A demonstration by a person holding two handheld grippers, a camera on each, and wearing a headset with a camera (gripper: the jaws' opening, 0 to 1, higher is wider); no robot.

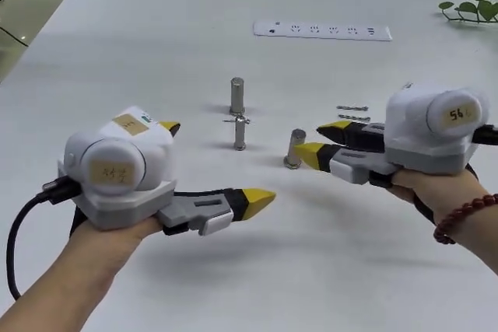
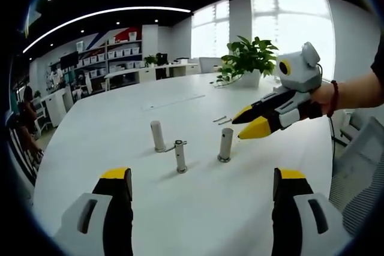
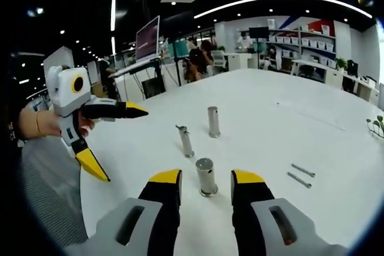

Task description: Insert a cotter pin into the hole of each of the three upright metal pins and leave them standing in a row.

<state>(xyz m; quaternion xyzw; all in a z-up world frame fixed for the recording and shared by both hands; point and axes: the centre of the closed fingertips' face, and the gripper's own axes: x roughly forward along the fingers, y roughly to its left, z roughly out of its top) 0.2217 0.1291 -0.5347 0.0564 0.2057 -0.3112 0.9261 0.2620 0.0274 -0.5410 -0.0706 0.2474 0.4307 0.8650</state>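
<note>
Head view, cotter pin (image 1: 237, 120) in middle metal pin (image 1: 240, 138)

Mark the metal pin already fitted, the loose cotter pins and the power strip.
Fitted metal pin (image 1: 240, 136): head view, mid shaft.
Loose cotter pins (image 1: 352, 108): head view, middle of farther one.
Power strip (image 1: 322, 30): head view, top face centre.
</note>
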